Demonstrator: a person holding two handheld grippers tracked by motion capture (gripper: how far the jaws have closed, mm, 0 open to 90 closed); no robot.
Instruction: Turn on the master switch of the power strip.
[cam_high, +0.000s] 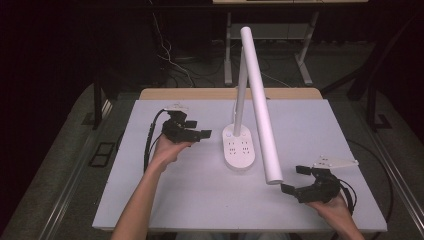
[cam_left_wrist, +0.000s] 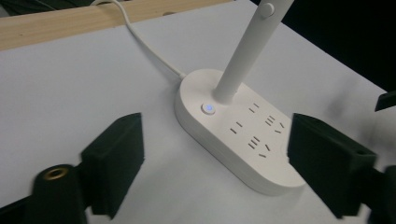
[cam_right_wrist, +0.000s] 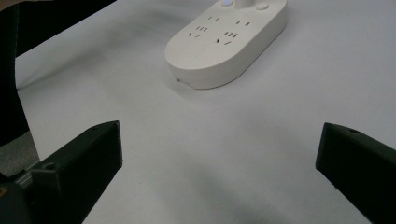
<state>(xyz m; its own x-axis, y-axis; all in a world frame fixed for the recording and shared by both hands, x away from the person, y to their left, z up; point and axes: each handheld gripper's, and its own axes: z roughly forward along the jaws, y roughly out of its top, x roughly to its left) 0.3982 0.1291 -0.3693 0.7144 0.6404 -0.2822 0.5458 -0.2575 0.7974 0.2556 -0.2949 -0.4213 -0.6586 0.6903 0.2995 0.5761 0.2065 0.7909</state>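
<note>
My left gripper (cam_high: 200, 131) and right gripper (cam_high: 295, 179) flank the white lamp base (cam_high: 238, 150) on the surface (cam_high: 190, 195), jaws released, nothing between them.

Lamp base (cam_left_wrist: 238, 135) with lit button (cam_left_wrist: 208, 108) between spread jaws.

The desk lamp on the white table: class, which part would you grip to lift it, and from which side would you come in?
Grip the upright post just above the socket base, coming level from the left claw side. The post is a slim round tube that open jaws can span; the base looks too broad and flat. The long lamp head slants down on the other side, likely blocking that approach.
</note>
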